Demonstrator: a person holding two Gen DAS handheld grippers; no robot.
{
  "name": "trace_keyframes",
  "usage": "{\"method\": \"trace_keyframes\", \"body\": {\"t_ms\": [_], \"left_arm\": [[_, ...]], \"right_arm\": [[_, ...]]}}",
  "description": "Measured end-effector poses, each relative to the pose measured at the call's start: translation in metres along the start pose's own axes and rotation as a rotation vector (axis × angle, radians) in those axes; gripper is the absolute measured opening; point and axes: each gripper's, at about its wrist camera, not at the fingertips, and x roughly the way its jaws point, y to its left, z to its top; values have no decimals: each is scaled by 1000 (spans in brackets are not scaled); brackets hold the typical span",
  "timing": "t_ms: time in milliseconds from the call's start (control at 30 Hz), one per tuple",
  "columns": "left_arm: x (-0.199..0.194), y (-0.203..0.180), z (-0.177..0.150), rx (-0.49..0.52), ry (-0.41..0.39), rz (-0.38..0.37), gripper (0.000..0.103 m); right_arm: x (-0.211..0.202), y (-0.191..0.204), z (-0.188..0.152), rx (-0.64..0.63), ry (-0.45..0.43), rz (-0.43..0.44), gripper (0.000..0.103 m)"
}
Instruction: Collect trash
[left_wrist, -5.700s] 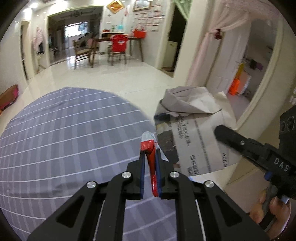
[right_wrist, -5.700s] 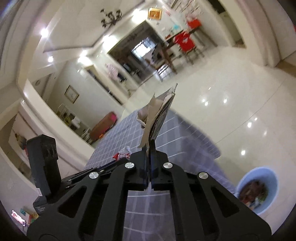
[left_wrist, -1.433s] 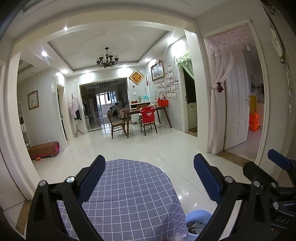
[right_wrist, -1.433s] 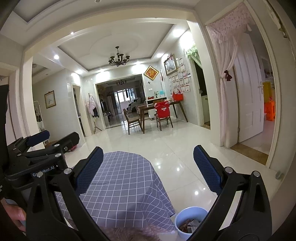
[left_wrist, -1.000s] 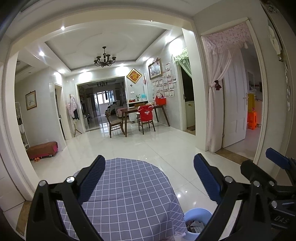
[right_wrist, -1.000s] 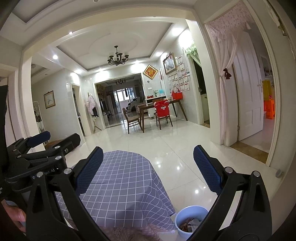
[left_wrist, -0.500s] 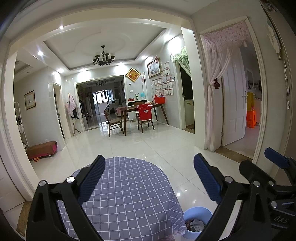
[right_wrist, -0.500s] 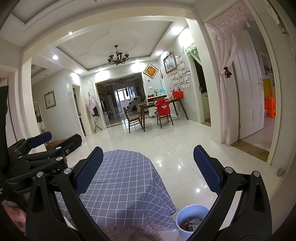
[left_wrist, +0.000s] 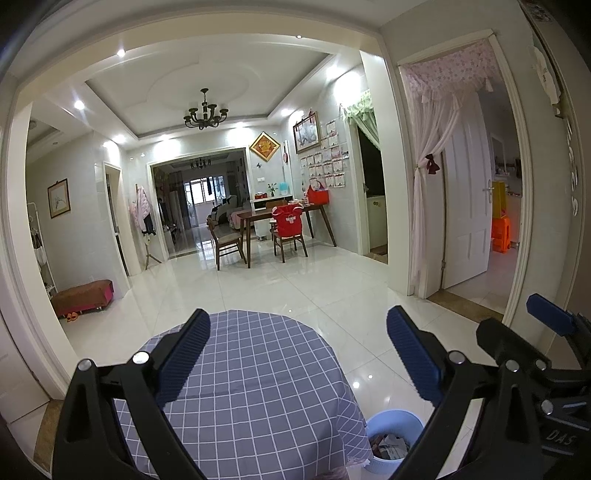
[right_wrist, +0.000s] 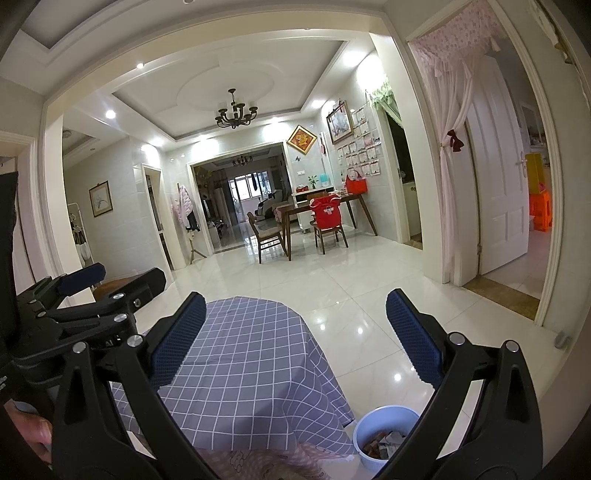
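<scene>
Above the checked-cloth worktop, left gripper and right gripper with jaws spread wide and empty, "DAS" on right gripper's body, blue bin of paper trash on floor beside worktop.

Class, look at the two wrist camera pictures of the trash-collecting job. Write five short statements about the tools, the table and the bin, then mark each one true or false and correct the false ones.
1. The left tool is wide open and holds nothing. True.
2. The right tool is clamped on a folded newspaper. False: it is open and empty.
3. The bin stands on the floor beside the table. True.
4. The bin is empty. False: crumpled paper and wrappers lie inside it.
5. The table has a plain red cloth. False: the cloth is grey-blue with a white grid.
</scene>
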Motion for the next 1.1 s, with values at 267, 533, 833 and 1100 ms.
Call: {"method": "trace_keyframes", "body": {"t_ms": [267, 533, 833, 1100], "left_arm": [[0, 0, -1, 2, 1, 0, 95], [0, -1, 0, 3, 2, 1, 95], [1, -1, 0, 4, 3, 0, 95], [2, -1, 0, 3, 5, 0, 95]], "right_arm": [[-1, 2, 0, 1, 1, 4, 96], [-1, 3, 0, 2, 2, 4, 96], [-2, 4, 1, 3, 2, 3, 96], [-3, 4, 2, 4, 3, 4, 96]]}}
